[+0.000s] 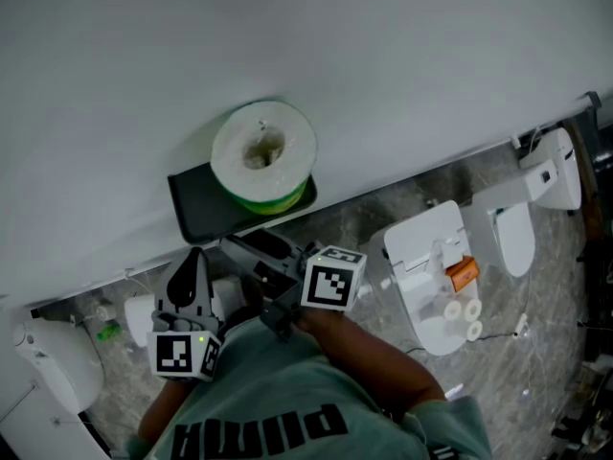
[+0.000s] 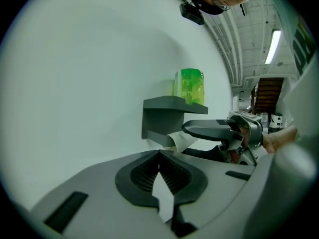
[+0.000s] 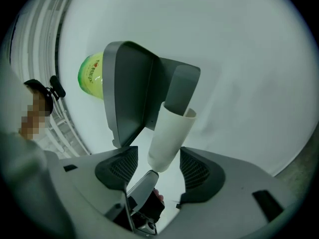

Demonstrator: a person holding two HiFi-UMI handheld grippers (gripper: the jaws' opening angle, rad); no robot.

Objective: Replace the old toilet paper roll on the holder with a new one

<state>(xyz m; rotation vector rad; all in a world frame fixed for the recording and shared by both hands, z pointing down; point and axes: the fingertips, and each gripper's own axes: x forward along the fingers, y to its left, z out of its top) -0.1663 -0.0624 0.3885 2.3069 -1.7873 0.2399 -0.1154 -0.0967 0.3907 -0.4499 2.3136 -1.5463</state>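
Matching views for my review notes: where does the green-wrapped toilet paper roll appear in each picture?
Head view: green-wrapped roll stands upper middle, seen from above, on the dark holder shelf.
Left gripper view: roll is right of centre, upright on top of the shelf.
Right gripper view: roll is at upper left, beside the shelf plate.
Shared landmark: the dark holder shelf on the white wall.

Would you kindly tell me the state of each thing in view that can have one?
New roll: wrapped, upright on the holder shelf.
Tube: bare, sleeved on the holder's arm.
Left tool: shut, empty.
Right tool: open, jaws either side of the tube, not touching it.
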